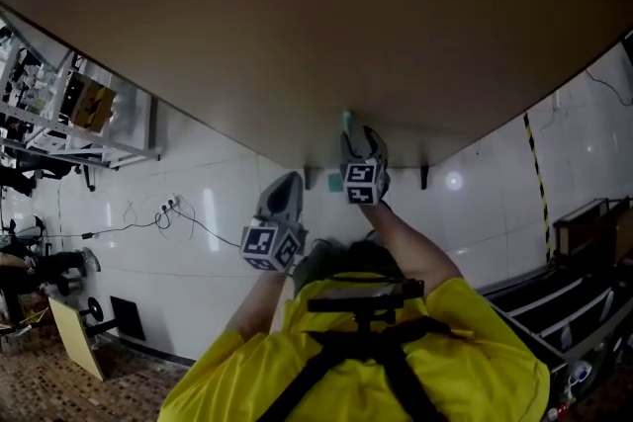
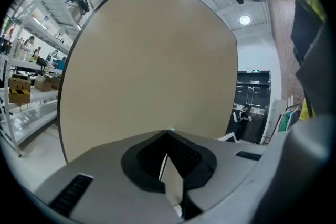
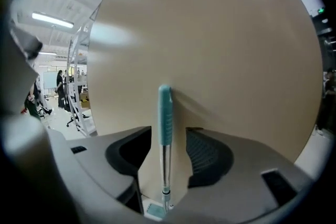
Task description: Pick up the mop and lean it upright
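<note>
The mop (image 3: 165, 118) stands upright against the big beige board (image 3: 220, 50), its teal grip on top, metal shaft below and pale head (image 3: 155, 211) at the bottom. My right gripper (image 3: 168, 130) is open around the shaft, with a gap between each pad and the shaft. In the head view the teal tip of the mop (image 1: 346, 121) pokes out above my right gripper (image 1: 363, 148) at the board's (image 1: 297, 15) foot. My left gripper (image 1: 285, 191) hangs lower left, away from the mop. In its own view my left gripper (image 2: 168, 132) is shut on nothing and faces the board (image 2: 147, 60).
White tiled floor (image 1: 198, 262) spreads below the board. A metal shelving rack (image 1: 79, 114) stands at the left, with cables (image 1: 163, 212) trailing on the tiles. A black cart (image 1: 584, 252) and yellow-black tape (image 1: 537, 173) are at the right. A person stands far off (image 2: 244, 115).
</note>
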The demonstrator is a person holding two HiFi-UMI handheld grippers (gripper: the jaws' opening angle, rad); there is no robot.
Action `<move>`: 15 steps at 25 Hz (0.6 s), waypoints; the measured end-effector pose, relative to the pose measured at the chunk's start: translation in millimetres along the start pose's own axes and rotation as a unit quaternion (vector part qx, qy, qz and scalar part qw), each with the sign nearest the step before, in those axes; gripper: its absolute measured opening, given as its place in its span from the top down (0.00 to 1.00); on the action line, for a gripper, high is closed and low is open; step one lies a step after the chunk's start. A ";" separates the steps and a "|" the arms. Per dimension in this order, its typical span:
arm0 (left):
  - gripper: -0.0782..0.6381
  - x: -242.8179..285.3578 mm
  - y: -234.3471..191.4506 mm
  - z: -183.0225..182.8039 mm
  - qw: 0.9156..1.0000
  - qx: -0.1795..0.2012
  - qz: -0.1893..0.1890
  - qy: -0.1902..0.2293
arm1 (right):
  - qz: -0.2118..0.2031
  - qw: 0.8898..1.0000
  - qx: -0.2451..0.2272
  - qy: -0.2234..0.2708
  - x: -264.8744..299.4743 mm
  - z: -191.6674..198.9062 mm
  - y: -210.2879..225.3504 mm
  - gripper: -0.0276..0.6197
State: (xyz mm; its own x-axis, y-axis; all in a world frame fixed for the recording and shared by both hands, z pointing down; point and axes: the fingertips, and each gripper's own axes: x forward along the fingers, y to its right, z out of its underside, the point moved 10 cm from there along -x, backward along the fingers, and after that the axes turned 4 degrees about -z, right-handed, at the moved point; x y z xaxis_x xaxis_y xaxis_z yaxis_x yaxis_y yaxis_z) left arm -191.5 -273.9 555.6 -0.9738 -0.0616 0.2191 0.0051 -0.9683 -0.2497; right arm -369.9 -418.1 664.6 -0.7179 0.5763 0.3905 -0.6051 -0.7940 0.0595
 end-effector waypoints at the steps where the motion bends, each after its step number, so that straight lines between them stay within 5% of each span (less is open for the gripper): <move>1: 0.89 -3.3 -1.8 -1.6 1.000 0.006 0.001 0.004 | 0.012 1.000 0.006 -0.004 7.8 1.8 -1.4 0.63; 8: 0.89 -32.4 -21.5 7.8 1.000 0.000 -0.024 -0.018 | 0.061 0.998 0.010 -0.007 33.2 -3.2 -12.4 0.67; 11: 0.89 -38.7 -32.2 13.6 0.999 -0.011 -0.036 -0.022 | 0.088 0.996 0.003 0.003 33.9 -1.3 -12.5 0.77; 15: 0.89 -38.3 -42.0 14.6 0.999 -0.015 -0.034 -0.026 | 0.081 0.997 -0.003 0.002 26.7 -3.8 -10.0 0.78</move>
State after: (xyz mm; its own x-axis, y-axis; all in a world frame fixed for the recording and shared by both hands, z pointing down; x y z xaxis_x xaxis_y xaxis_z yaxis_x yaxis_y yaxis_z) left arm -151.1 -234.4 571.5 -0.9585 -0.0091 0.2851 -0.0686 -0.9628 -0.2613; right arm -384.3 -394.1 671.0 -0.8079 0.4409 0.3911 -0.4828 -0.8756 -0.0103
